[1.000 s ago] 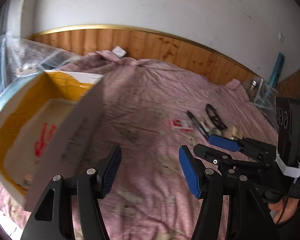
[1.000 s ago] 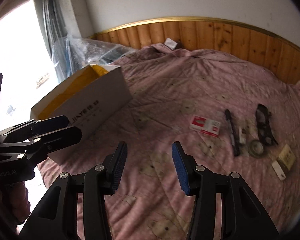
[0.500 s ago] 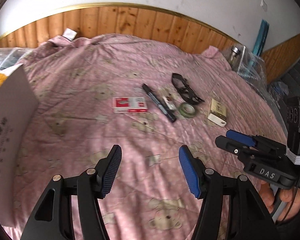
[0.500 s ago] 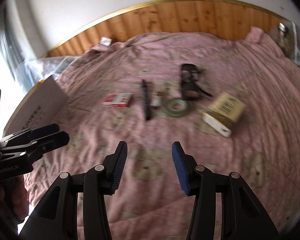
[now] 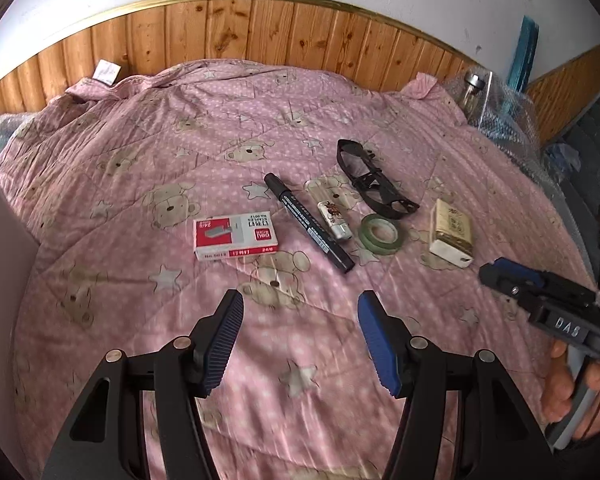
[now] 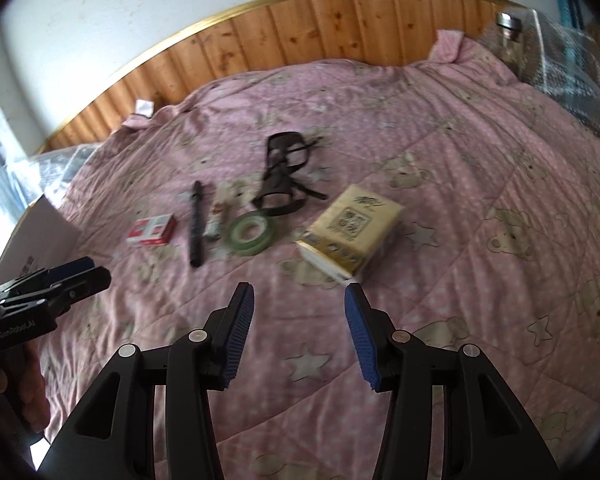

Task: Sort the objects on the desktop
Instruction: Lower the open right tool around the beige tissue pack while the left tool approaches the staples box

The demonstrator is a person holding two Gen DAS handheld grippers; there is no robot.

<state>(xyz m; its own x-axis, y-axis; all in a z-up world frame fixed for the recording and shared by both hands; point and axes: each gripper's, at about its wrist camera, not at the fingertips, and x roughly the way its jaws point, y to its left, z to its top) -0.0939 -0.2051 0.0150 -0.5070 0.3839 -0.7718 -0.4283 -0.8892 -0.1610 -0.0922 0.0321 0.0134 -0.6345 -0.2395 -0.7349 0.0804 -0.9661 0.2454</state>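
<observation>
Pink quilted bear-print blanket [image 5: 140, 168] lies under your spread-jawed, empty left gripper [image 5: 300, 344] and right gripper [image 6: 299, 330]; a glossy red cardboard staple box [image 5: 236, 236] sits beside a matte black cylindrical marker [image 5: 309, 222].

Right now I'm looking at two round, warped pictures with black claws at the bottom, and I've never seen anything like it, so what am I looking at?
Those claws are two handheld grippers, one in each of a person's hands. A wide-angle camera sits on each and looks out along its two fingers, which is why the pictures bulge.

One picture comes from the left gripper; the right gripper shows at its edge. The other picture comes from the right one, with the left at its edge. Both stand open and hold nothing.

Spread on a pink quilt with a bear print are a red staple box, a black marker, a small lighter, a green tape roll, dark glasses and a yellow packet. A white box stands at the left edge.
</observation>
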